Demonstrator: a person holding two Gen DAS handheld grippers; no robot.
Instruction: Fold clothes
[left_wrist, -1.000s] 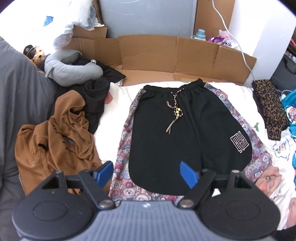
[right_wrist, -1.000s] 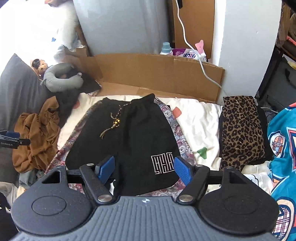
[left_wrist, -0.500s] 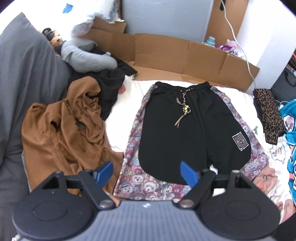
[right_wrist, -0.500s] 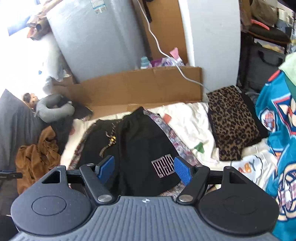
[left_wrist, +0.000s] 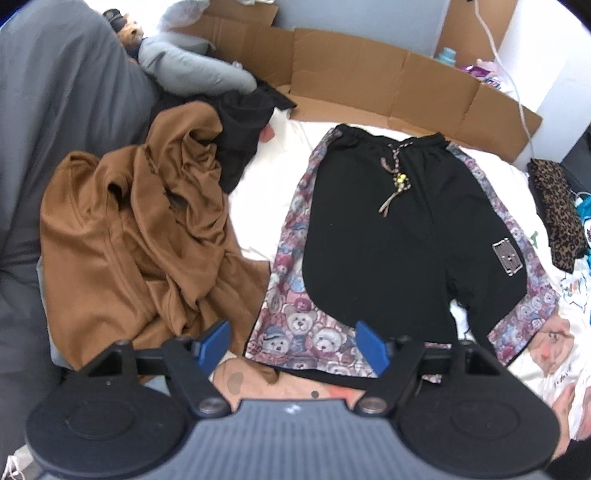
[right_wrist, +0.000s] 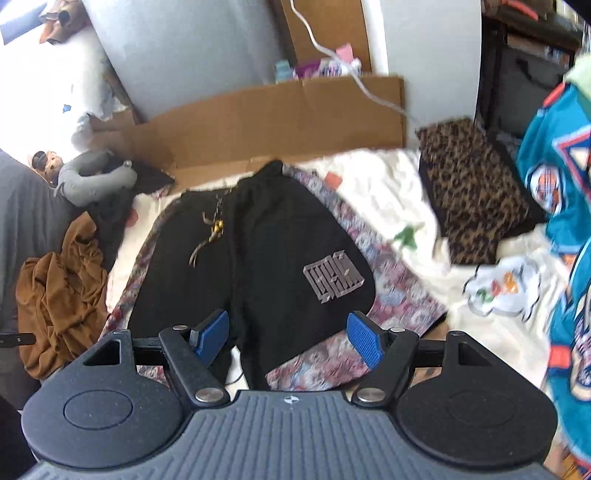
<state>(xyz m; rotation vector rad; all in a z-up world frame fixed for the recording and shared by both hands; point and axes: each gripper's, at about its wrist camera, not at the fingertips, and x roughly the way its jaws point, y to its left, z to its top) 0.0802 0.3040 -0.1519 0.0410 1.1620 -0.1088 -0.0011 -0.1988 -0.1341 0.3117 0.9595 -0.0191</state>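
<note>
Beyond both parted tongs (left_wrist: 293, 341) (right_wrist: 288, 338), black shorts (left_wrist: 388, 236) lie flat.

Cardboard panels (left_wrist: 388, 74) against white wall (right_wrist: 432, 37)

black shorts (left_wrist: 388, 236) | flat, waistband far | on bear-print cloth (left_wrist: 295, 328)

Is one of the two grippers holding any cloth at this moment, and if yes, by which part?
Nothing is held. The left gripper and the right gripper both have their fingers apart, above the near hem of the black shorts, not touching them.
</note>
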